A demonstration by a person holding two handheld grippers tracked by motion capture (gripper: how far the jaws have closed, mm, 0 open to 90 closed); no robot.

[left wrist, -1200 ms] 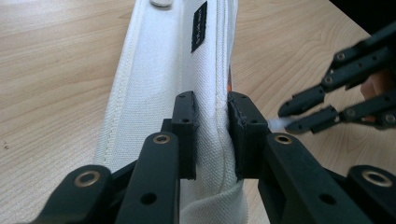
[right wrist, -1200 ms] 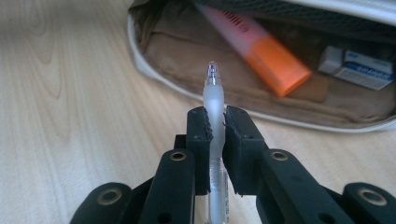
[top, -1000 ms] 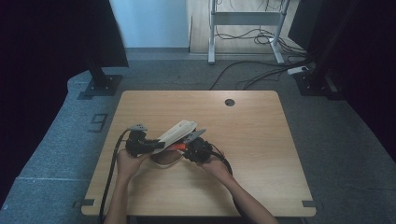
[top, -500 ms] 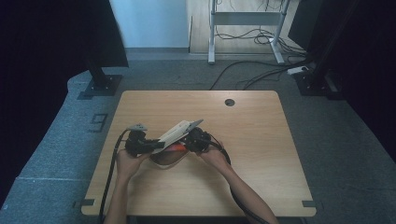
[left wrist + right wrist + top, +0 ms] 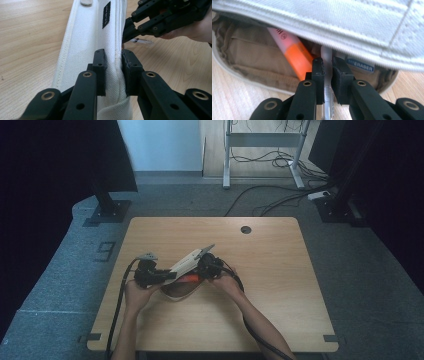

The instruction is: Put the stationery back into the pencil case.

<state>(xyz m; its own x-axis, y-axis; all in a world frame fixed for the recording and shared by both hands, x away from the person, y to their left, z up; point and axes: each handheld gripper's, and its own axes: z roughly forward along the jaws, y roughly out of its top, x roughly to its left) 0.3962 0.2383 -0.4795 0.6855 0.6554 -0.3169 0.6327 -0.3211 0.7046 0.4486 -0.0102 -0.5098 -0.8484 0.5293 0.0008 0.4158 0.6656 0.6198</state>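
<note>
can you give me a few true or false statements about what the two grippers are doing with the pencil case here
1. The left gripper is clamped on the white pencil case. True.
2. The right gripper is open and holds nothing. False: its jaws are shut on a thin clear pen.
3. An orange highlighter lies inside the case. True.
4. The case lies closed at the table's far edge. False: it is open, held up near the middle.
</note>
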